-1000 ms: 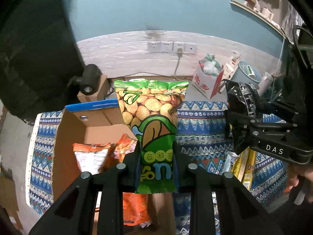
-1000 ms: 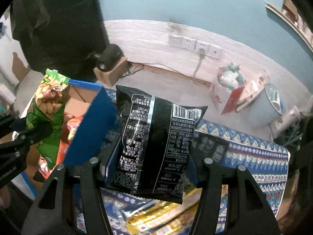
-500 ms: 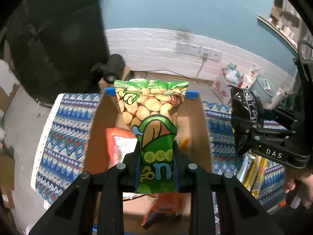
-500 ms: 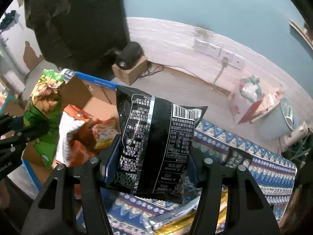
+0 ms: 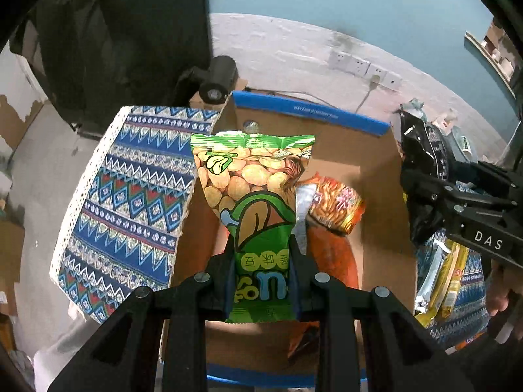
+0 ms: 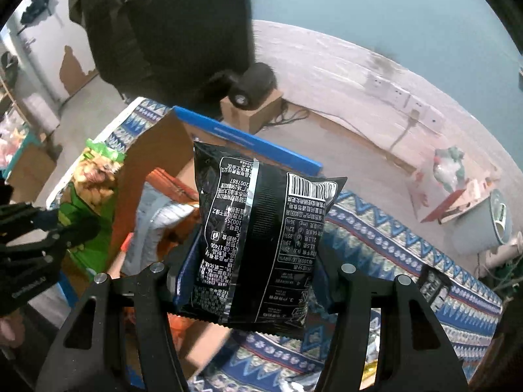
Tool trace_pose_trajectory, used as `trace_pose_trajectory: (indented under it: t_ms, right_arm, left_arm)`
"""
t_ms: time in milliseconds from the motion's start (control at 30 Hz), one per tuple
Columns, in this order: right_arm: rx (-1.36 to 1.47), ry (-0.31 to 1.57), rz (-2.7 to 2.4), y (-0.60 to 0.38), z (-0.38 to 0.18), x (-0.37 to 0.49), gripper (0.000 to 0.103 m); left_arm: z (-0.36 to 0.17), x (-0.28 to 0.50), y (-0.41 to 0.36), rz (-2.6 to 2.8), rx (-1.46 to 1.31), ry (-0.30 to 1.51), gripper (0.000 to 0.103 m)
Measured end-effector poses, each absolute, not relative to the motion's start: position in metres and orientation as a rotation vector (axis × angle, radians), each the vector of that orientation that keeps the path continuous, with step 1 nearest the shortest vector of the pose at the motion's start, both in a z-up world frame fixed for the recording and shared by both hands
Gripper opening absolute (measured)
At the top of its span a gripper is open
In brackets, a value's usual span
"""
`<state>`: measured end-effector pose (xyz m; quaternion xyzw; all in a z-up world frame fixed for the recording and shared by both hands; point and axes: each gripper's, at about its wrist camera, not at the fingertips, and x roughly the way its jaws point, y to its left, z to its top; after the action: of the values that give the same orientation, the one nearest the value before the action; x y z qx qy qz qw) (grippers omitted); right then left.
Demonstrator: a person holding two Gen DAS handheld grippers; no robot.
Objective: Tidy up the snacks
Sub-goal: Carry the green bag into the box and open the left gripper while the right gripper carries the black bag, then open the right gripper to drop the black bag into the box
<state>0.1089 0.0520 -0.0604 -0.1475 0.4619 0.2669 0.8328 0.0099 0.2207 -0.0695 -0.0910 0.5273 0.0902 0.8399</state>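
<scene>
My left gripper (image 5: 261, 281) is shut on a green snack bag (image 5: 255, 202) printed with beans and holds it upright over the open cardboard box (image 5: 376, 176) with blue rims. Orange snack packs (image 5: 333, 205) lie inside the box. My right gripper (image 6: 253, 281) is shut on a black snack bag (image 6: 258, 245) and holds it upright above the box's right wall. The right gripper also shows in the left wrist view (image 5: 457, 202), at the box's right side. The left gripper with the green bag shows in the right wrist view (image 6: 49, 228), at the far left.
The box (image 6: 153, 150) stands on a blue patterned cloth (image 5: 130, 196). Yellow and silver packets (image 5: 444, 277) lie on the cloth right of the box. A black camera (image 5: 217, 78) on a small cardboard block sits behind the box. A red-and-white carton (image 6: 457, 189) and a bin (image 6: 483, 225) stand on the floor.
Both grippers have moved left with their bags. The green bag is now over the middle of the box, and the black bag has come to the box's right wall.
</scene>
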Motion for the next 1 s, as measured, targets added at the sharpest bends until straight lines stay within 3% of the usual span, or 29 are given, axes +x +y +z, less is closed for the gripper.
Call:
trace_pose_trajectory:
  t_ms: [100,267,767,900,1000]
  right_arm:
    - [-0.318,0.985,0.581,0.058,-0.063,0.108,0.058]
    - [-0.31,0.997,0.599,0.06,-0.065,0.107,0.058]
    - [-0.348,0.984,0.661,0.079,-0.067,0.099,0.059]
    - [-0.362,0.972,0.648,0.079,-0.068,0.095,0.069]
    - [-0.354,0.969,0.63,0.072,-0.066,0.095,0.07]
  left_arm:
    - [-0.07,0.01,0.219,0.196,-0.175,1.122,0.028]
    - [-0.064,0.009,0.217,0.222,-0.143,1.098,0.057]
    - [-0.059,0.004,0.221,0.232,-0.156,1.093,0.062]
    - [-0.061,0.005,0.218,0.222,-0.152,1.106,0.062]
    - [-0.058,0.008,0.21,0.203,-0.144,1.104,0.062]
